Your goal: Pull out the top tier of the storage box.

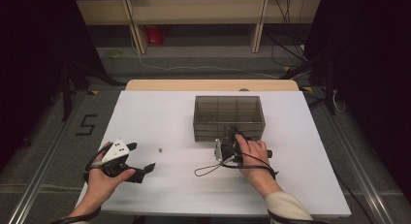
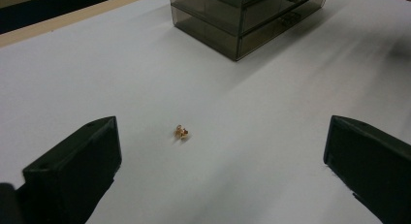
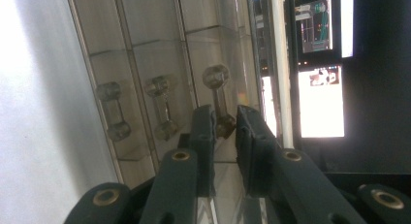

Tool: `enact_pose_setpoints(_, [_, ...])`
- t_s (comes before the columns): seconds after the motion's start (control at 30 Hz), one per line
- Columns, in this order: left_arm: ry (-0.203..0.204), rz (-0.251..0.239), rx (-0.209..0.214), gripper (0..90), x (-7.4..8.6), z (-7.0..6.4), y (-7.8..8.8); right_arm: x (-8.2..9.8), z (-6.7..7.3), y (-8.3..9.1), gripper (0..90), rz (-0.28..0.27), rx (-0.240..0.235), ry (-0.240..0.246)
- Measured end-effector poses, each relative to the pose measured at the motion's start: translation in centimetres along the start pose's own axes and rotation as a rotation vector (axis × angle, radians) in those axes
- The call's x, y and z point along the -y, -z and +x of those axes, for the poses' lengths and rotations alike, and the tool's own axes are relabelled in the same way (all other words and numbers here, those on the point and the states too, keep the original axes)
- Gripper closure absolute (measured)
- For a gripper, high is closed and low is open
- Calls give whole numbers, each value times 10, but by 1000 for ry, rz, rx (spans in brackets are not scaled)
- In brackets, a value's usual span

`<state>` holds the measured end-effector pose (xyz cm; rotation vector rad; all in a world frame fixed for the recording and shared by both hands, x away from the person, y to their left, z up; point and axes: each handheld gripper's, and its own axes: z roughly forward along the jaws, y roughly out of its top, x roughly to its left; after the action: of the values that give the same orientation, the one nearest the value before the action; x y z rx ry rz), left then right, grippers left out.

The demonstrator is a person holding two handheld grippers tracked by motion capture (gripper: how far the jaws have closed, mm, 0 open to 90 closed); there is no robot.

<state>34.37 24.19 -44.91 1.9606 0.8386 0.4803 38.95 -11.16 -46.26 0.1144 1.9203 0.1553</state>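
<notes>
A smoky clear drawer box [image 1: 229, 115] stands on the white table [image 1: 160, 112] at centre right. My right gripper [image 1: 231, 132] is turned on its side at the box's front. In the right gripper view its jaws [image 3: 225, 112] stand close together around the lower knob of the clear handle [image 3: 218, 95] farthest from the table; a thin gap still shows. Two more handles [image 3: 162, 107] [image 3: 114, 112] sit beside it. My left gripper [image 1: 141, 157] rests open at the front left. A tiny gold object [image 2: 182, 132] [image 1: 160, 149] lies just ahead of its jaws [image 2: 222, 123].
The drawer box [image 2: 242, 20] shows far ahead in the left gripper view. A thin black cable [image 1: 206, 169] loops on the table beside the right hand. A wooden strip [image 1: 208, 85] edges the table's far side. Floor rails run along both sides.
</notes>
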Motion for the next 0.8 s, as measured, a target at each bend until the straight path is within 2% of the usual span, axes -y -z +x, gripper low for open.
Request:
enact_pose_setpoints(0.33, [1, -3, 1, 0, 0, 0, 0, -1, 2, 0, 793, 6, 15, 37])
enact_pose_setpoints(0.8, [1, -4, 1, 0, 0, 0, 0, 1, 3, 2, 797, -1, 15, 33])
